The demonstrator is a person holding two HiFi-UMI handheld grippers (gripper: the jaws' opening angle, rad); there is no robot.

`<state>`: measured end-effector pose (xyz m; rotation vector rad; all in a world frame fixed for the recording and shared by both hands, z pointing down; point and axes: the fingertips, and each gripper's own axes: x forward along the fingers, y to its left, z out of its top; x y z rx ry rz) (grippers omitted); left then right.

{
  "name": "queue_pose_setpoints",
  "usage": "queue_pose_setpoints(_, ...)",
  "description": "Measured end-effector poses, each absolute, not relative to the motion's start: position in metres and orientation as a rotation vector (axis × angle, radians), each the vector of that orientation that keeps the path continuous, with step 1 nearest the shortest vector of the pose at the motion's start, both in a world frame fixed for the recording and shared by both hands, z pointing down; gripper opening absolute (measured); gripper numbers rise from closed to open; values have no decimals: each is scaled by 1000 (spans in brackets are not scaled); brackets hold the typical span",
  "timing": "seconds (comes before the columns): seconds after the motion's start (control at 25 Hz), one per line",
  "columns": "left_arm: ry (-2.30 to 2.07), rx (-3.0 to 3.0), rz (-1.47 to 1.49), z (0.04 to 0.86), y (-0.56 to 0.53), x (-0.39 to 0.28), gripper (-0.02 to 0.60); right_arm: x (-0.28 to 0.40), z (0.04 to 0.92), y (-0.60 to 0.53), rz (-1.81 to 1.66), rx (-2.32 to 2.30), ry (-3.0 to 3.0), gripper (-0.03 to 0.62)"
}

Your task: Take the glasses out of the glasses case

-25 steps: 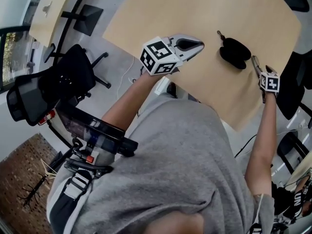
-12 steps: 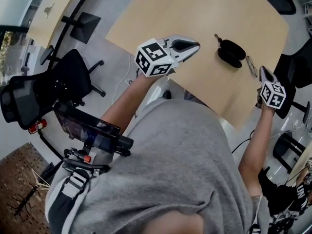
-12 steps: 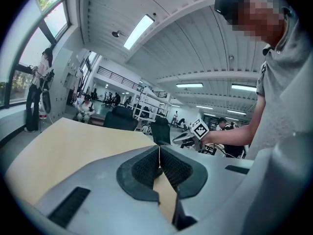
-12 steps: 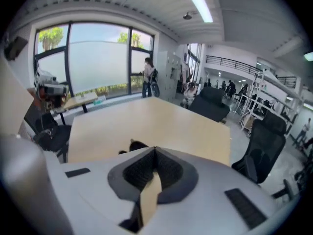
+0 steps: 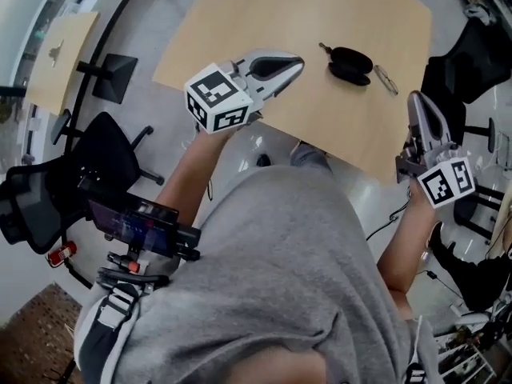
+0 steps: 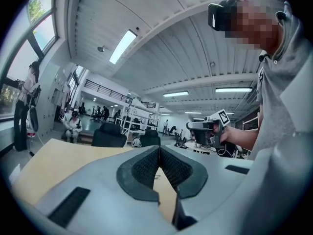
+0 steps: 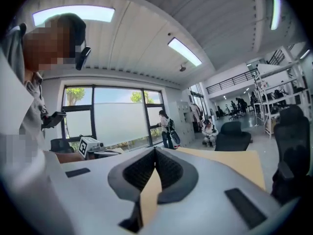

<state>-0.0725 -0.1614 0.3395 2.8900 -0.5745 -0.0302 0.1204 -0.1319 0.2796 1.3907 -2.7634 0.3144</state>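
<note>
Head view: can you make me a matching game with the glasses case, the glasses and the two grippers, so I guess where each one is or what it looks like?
Things:
1. glasses case
2. glasses
3. left gripper
4. right gripper

Clues:
A. jaws shut, by the right edge of the table
B. black, lying on the table
C. jaws shut, over the table, left of the case
D. thin, lying on the table just right of the case

Pairs: 1-B, 2-D, 3-C, 4-A
</note>
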Motion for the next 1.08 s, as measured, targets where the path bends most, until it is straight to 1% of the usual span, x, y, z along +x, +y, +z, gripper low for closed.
queue_pose_setpoints(0.16,-509,2964,-80,307,-129,-44,6,124,253,-72,141,1417,-2717,8)
queue_pose_setpoints(0.24,-496,2983,-91,296,-118,-38,6,122,248,-52,113,1418,-2706,8)
queue_pose_setpoints(0.44,-516,3005,-82,284,-93,-32,6,127,245,-12,147,1412,-2707,8)
queue_pose_setpoints(0.64,-595,3001,-54,282,-40,2,6,174,250,51,158,1412,-2705,8)
queue_pose_setpoints(0.84,-625,2930,-42,296,-20,9,6,173,254,72,207,1367,-2708,8)
queue_pose_setpoints(0.92,-609,2920,-51,298,13,30,6,186,254,105,203,1356,-2713,8)
queue_pose_setpoints(1.08,-556,2942,-43,298,112,90,6,229,262,205,220,1347,-2721,8)
